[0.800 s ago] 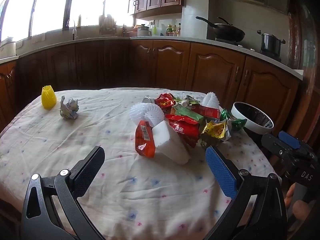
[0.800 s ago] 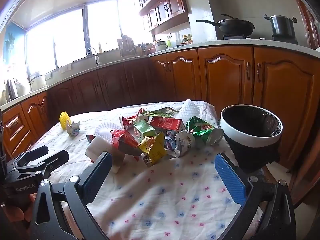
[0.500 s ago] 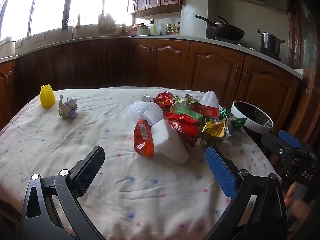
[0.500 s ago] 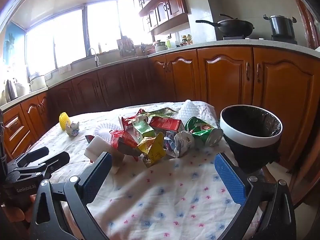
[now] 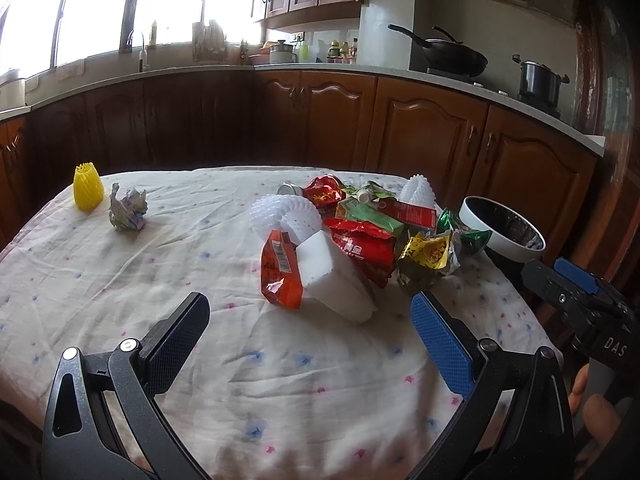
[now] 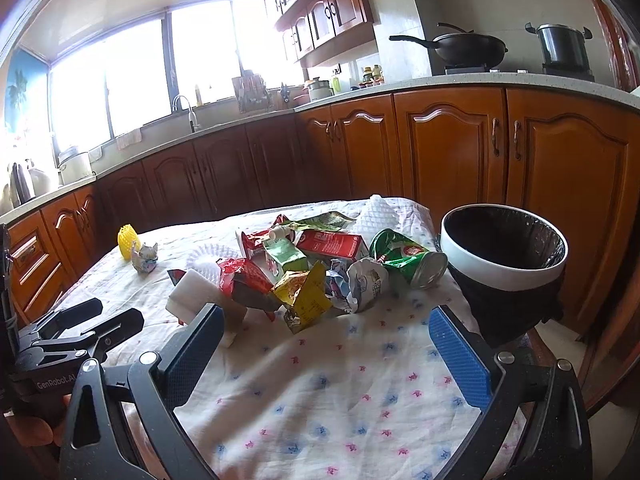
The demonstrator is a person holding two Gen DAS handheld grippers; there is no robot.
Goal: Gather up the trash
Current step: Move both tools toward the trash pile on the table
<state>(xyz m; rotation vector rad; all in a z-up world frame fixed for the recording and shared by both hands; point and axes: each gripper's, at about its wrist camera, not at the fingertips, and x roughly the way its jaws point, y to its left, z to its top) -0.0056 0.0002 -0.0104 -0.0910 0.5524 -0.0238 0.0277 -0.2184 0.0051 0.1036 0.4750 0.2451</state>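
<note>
Left wrist view: both grippers wide open and empty above the cloth-covered bench, trash pile ahead.

Left gripper hovers with jaws spread, nothing between them; just beyond lie an orange-red wrapper and a white foam block, touching. Right gripper likewise gapes over bare cloth, near a yellow wrapper and crumpled paper. Behind these the trash pile holds red and green packets and white foam netting, bunched at the bench's far right. Green can lies on its side by the white-rimmed bin, which stands off the bench edge. Well apart at far left: yellow ribbed object and paper wad, near each other.
</note>
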